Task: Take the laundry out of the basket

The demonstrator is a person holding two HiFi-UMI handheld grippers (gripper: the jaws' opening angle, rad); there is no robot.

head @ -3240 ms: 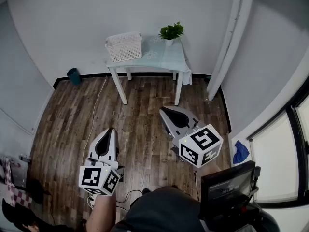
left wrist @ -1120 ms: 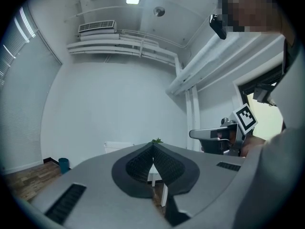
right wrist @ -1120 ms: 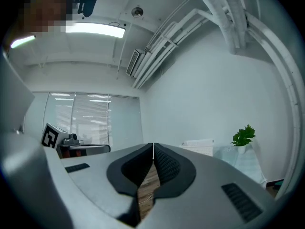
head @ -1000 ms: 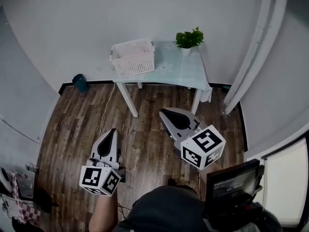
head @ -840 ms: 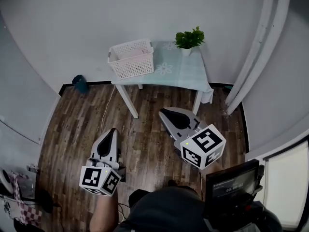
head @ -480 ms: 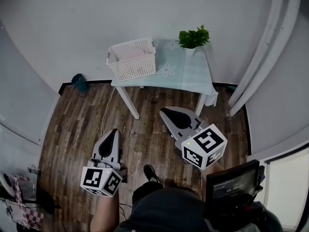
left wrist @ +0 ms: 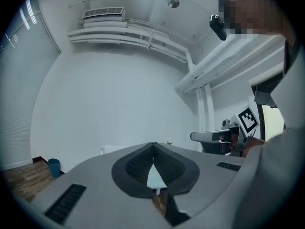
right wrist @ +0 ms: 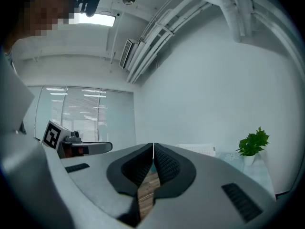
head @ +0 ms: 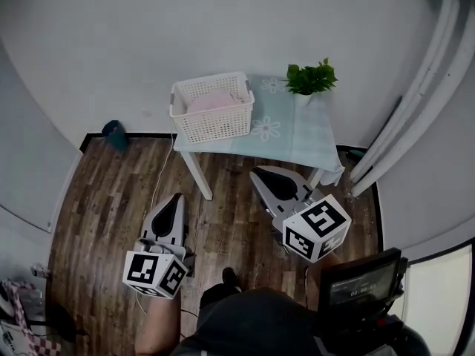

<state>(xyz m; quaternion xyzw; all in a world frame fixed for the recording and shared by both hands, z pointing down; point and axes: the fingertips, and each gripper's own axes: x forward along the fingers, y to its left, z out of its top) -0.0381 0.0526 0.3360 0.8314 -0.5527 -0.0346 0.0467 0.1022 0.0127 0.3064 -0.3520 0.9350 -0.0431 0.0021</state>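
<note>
A white lattice laundry basket [head: 213,116] stands on the left end of a small white table [head: 297,136] covered with a pale blue cloth. Pinkish laundry [head: 210,102] lies inside it. Both grippers are held low over the wood floor, short of the table and apart from the basket. My left gripper [head: 178,196] is shut and empty, its tips meeting in the left gripper view [left wrist: 153,144]. My right gripper [head: 257,172] is shut and empty too [right wrist: 153,145], near the table's front edge. The basket [right wrist: 198,150] shows faintly beyond the right jaws.
A green potted plant [head: 310,78] sits at the table's back right corner. A teal bin [head: 115,133] stands by the wall at left, and a white cable [head: 154,178] runs over the floor. White curtains [head: 408,117] hang at right. A shoe [head: 231,277] shows below.
The table and basket have come closer and lower in the head view as the person walks toward them. Both grippers stay shut and hold the same pose.
</note>
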